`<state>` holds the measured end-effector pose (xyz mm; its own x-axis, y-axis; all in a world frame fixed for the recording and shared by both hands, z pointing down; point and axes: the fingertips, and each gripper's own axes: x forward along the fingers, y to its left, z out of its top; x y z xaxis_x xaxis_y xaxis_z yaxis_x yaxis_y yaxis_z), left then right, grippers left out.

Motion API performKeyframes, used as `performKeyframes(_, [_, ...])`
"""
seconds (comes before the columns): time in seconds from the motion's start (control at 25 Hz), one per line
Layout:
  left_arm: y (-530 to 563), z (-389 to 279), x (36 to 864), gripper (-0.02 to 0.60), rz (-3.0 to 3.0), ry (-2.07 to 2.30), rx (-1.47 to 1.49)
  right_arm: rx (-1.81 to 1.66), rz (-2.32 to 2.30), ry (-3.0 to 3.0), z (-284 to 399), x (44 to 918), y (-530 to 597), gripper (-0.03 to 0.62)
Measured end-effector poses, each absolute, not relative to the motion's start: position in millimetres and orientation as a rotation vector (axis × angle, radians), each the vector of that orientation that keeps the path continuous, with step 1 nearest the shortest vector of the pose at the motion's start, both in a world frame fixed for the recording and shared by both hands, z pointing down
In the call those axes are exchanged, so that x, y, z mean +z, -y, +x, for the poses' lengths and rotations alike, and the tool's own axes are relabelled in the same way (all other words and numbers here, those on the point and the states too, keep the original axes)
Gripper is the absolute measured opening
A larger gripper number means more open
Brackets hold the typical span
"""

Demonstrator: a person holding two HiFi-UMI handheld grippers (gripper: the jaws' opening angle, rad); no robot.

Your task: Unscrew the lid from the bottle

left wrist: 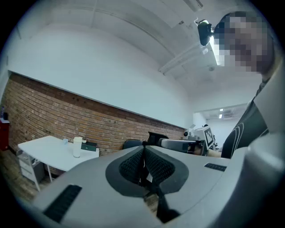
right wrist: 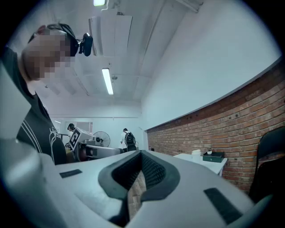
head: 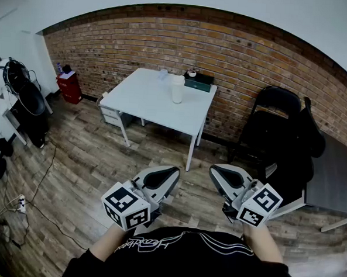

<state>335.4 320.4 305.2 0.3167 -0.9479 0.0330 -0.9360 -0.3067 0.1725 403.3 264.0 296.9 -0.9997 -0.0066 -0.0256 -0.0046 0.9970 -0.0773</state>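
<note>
A tall white bottle (head: 177, 89) with its lid (head: 178, 78) on stands upright on the white table (head: 146, 101) across the room, by the brick wall. I hold both grippers close to my body, far from the table. My left gripper (head: 172, 173) is shut with nothing between its pads. My right gripper (head: 216, 171) is shut and empty too. The left gripper view shows the bottle (left wrist: 77, 147) small at the left, beyond the closed left gripper (left wrist: 143, 150). In the right gripper view the bottle (right wrist: 196, 153) is far off to the right of the closed right gripper (right wrist: 141, 156).
A dark green box (head: 198, 81) and a small cup (head: 162, 73) share the table. A black chair (head: 273, 120) stands right of it, a grey tabletop (head: 335, 174) at far right. A red cabinet (head: 68, 86) and cables (head: 39, 185) are at left. Wooden floor lies between me and the table.
</note>
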Motion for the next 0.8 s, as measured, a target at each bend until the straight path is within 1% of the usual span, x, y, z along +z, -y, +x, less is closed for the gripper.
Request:
performKeyframes(0.24, [-331,315,314,0.034,2.396,1.743,-0.105,-0.147,-0.021,-3.159,382,311,-274,-0.005])
performKeyframes(0.4, [-337,298,326,0.034,2.364,1.734,-0.108,-0.236,-0.001,-3.163,370,322,-282,-0.003])
performKeyframes(0.56, [-344,275,343,0.036,2.336,1.707,-0.120,-0.231,-0.089,-3.180,359,335,-283,-0.009])
performKeyframes(0.64, [-349,263,352,0.037,2.312,1.709,-0.120,-0.248,-0.128,-3.192,353,343,-283,0.016])
performKeyframes(0.76, [-358,246,360,0.045,2.295,1.737,-0.112,-0.278,-0.174,-3.207,346,352,-283,0.111])
performKeyframes(0.8, [-361,241,363,0.080,2.290,1.744,-0.110,-0.281,-0.182,-3.211,342,355,-283,0.129])
